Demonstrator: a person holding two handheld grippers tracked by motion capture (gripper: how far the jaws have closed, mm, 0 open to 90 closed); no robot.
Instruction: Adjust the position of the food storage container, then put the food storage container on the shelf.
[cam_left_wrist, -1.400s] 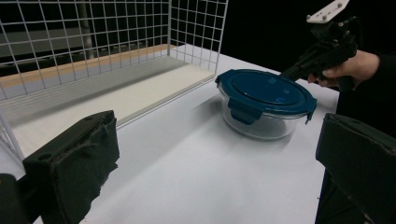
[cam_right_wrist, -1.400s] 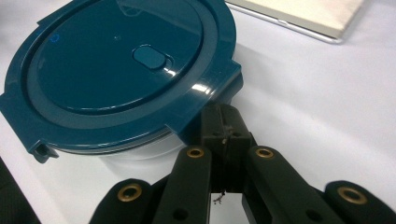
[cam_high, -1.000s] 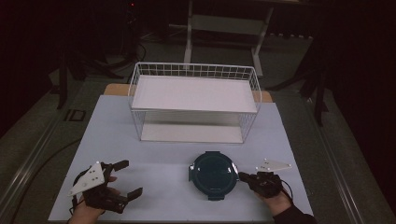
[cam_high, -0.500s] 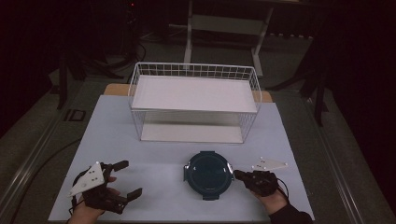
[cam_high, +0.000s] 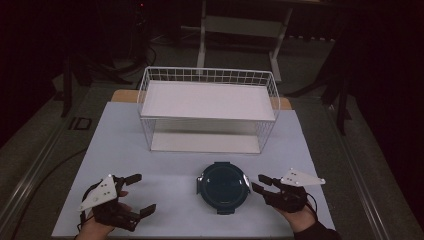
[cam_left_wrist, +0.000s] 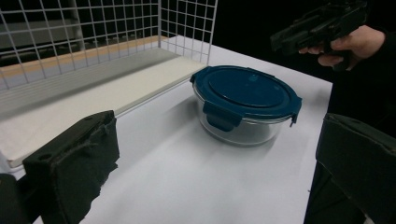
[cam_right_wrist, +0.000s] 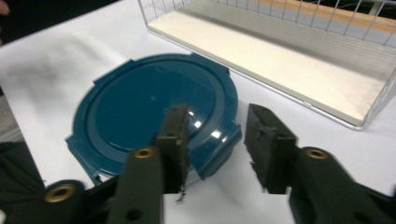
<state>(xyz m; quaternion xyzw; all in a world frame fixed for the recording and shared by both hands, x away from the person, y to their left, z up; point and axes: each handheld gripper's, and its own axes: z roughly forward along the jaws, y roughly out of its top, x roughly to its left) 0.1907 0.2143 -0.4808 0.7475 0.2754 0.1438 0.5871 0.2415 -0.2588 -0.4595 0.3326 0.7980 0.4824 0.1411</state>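
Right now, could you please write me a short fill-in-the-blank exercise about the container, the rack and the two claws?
1. The lid of the round glass container is dark ____.
2. The white wire rack stands ____ the container, farther from the person.
3. The right claw holds ____ between its jaws.
4. The left claw has its jaws ____, apart from the container.

Missing words: blue; behind; nothing; open

One glass container (cam_high: 223, 187) with one blue lid (cam_left_wrist: 246, 88) is sitting near centre on the tabletop (cam_high: 165, 165). One white wire basket (cam_high: 208, 107) is standing at the far side. Two grippers are hovering at the near edge: the left gripper (cam_high: 139, 195) one, the right gripper (cam_high: 261, 183) one. Each is showing two fingers (cam_right_wrist: 175, 135).
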